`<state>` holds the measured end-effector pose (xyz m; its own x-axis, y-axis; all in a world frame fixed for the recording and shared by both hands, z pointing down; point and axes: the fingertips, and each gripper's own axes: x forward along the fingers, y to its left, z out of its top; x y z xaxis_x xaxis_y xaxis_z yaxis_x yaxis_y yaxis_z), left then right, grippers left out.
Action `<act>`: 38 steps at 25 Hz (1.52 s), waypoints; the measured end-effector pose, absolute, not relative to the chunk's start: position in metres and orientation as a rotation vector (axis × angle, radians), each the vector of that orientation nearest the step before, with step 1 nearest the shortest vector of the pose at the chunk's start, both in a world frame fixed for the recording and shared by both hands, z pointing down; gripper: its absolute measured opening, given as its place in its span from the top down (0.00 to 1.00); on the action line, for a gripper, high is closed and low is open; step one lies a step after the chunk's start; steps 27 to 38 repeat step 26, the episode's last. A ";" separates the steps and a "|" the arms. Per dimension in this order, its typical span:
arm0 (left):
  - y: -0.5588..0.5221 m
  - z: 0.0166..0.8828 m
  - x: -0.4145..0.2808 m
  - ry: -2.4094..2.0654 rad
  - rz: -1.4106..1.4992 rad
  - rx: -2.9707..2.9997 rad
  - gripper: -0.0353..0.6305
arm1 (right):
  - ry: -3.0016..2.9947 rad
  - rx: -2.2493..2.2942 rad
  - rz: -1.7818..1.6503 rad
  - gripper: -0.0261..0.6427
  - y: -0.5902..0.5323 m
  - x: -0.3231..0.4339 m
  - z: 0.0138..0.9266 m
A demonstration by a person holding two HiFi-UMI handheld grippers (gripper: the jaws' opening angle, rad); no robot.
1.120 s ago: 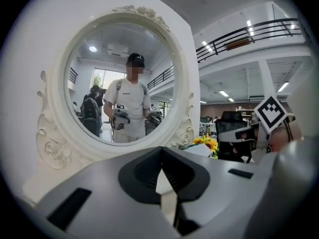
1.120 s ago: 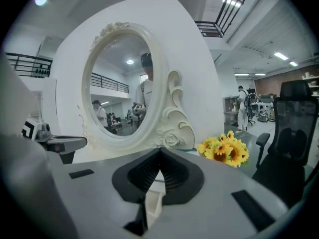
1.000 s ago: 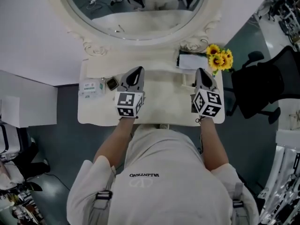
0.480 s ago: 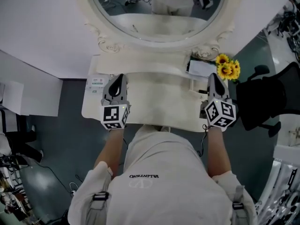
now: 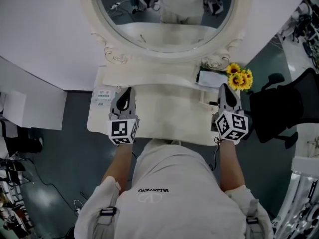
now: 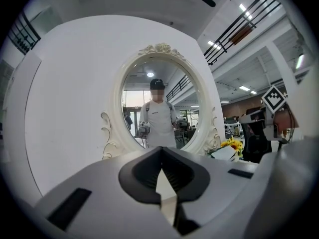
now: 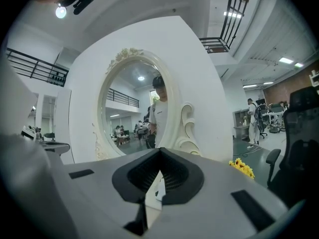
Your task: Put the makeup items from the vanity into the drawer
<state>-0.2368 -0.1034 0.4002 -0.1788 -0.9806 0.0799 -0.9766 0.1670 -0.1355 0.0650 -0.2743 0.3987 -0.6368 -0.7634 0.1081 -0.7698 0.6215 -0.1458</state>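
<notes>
Both grippers are held over the cream vanity (image 5: 169,118), well apart from each other, pointing level at the oval mirror (image 5: 167,21) straight ahead of the jaws.

Left gripper (image 5: 125,91): jaws clenched, tips meeting. Its own view shows nothing gripped between them.

Right gripper (image 5: 224,87): jaws clenched the same way, no item made out between the pads.

Makeup item: a white packet (image 5: 102,94) with green print lies flat on the vanity's left end, just beside the left jaws on their outer side. It does not touch them.

A white box (image 5: 211,77) sits ahead of the right jaws, a little to their inner side, against the mirror's base. Sunflowers (image 5: 239,76) stand just beyond it, ahead and to the outer side of the right jaws.

A black office chair (image 5: 276,108) stands on the floor, off the vanity, outward of the right jaws.
</notes>
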 end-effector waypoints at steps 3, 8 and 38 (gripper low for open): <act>-0.107 0.401 -0.235 2.378 -0.237 -2.004 0.94 | -2.793 1.309 0.295 0.95 -0.273 0.063 0.403; -0.112 0.402 -0.232 2.372 -0.232 -2.025 0.94 | -2.794 1.314 0.307 0.95 -0.272 0.062 0.404; -0.115 0.409 -0.220 2.362 -0.220 -2.076 0.94 | -2.793 1.302 0.359 0.95 -0.269 0.058 0.413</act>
